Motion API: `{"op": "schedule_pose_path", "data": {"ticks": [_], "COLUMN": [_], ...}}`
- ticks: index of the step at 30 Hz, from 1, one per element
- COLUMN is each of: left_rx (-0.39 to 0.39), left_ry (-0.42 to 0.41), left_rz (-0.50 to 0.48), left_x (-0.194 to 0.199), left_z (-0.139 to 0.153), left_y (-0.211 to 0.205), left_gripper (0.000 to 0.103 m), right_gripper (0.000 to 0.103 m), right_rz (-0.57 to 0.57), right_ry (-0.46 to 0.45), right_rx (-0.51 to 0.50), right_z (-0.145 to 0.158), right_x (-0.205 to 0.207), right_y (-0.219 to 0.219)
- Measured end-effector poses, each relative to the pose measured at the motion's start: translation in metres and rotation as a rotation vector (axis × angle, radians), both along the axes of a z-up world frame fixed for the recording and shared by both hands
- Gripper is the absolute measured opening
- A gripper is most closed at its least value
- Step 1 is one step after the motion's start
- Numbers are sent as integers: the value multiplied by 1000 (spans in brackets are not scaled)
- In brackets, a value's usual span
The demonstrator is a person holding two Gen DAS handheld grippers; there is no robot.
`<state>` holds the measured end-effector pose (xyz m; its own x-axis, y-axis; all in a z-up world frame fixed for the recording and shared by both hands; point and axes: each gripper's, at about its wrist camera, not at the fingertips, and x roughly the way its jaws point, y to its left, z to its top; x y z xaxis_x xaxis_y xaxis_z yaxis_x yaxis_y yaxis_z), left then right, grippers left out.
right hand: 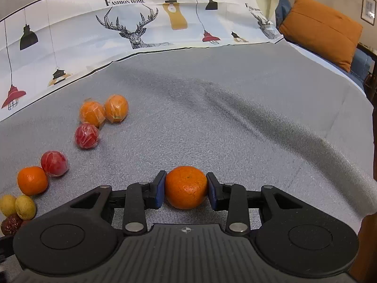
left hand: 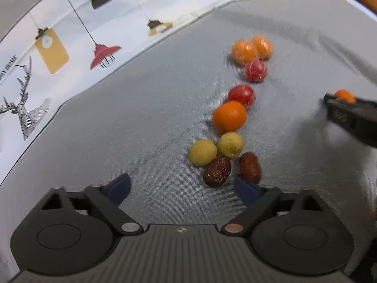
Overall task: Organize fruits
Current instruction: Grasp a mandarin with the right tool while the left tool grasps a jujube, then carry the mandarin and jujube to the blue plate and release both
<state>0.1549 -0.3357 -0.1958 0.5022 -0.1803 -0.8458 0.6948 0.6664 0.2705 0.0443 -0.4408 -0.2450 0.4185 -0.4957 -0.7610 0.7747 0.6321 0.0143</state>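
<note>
Both blue pads of the right gripper (right hand: 186, 189) press on the sides of an unwrapped orange (right hand: 186, 187), which sits on the grey cloth (right hand: 235, 129) between them. Jaws on the left gripper (left hand: 181, 188) stand wide, with nothing between the pads; its right fingertip (left hand: 247, 189) is just in front of a brown date (left hand: 249, 167).

Seen from the left wrist, a second date (left hand: 217, 171) lies just beside the first, with two yellow-green fruits (left hand: 203, 152) touching one another right behind them. Next comes a bare orange fruit (left hand: 229, 116), touching a red wrapped fruit (left hand: 242, 95) behind it. Farther along, apart from these, another red wrapped fruit (left hand: 255, 70) lies against a pair of wrapped orange fruits (left hand: 245, 52). All of these form a loose line across the cloth, well to the left of the held orange in the right wrist view.

Beyond the cloth hangs a white printed sheet (right hand: 132, 28) with lamps and deer heads, and at the far right an orange cushion (right hand: 322, 30).
</note>
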Motion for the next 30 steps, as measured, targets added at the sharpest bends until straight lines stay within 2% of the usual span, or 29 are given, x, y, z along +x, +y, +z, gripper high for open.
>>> {"op": "schedule_pose_path", "data": {"ticks": [3, 4, 6, 7, 10, 12, 14, 17, 20, 23, 25, 30], "left_rx": [-62, -71, -97, -110, -82, -103, -118, -135, -101, -115, -114, -121], "left_ry": [23, 38, 60, 78, 74, 88, 99, 116, 98, 80, 58, 42], "left_rz": [-26, -35, -50, -61, -31, 7, 48, 116, 171, 211, 242, 286], "left_x": [5, 7, 9, 9, 1, -4, -14, -34, -62, -94, -114, -166], "left_z": [-3, -4, -4, -2, 7, 20, 38, 72, 106, 140, 156, 181], "left_y": [-2, -2, -4, -5, 1, 17, 41, 85, 129, 178, 207, 267], "left_gripper": [81, 74, 53, 24, 25, 25, 25, 25, 25, 25, 25, 25], "right_gripper": [39, 39, 39, 38, 37, 37, 37, 37, 37, 37, 37, 37], "right_rz": [1, 0, 4, 5, 13, -18, -45, -24, 45, 98, 142, 371], "right_ry": [1, 2, 7, 8, -32, -68, -97, -114, -137, -184, -233, -336], "right_rx": [-2, -5, -14, -16, 9, -25, -61, -56, -65, -59, -35, 134], "right_z": [0, 0, -1, 0, 4, 11, 17, 21, 34, 70, 103, 172], "right_x": [2, 2, 3, 3, 1, -2, -5, -5, -6, -23, -51, -135], "right_y": [1, 2, 3, 3, 2, 2, 3, 6, 17, 37, 57, 123]}}
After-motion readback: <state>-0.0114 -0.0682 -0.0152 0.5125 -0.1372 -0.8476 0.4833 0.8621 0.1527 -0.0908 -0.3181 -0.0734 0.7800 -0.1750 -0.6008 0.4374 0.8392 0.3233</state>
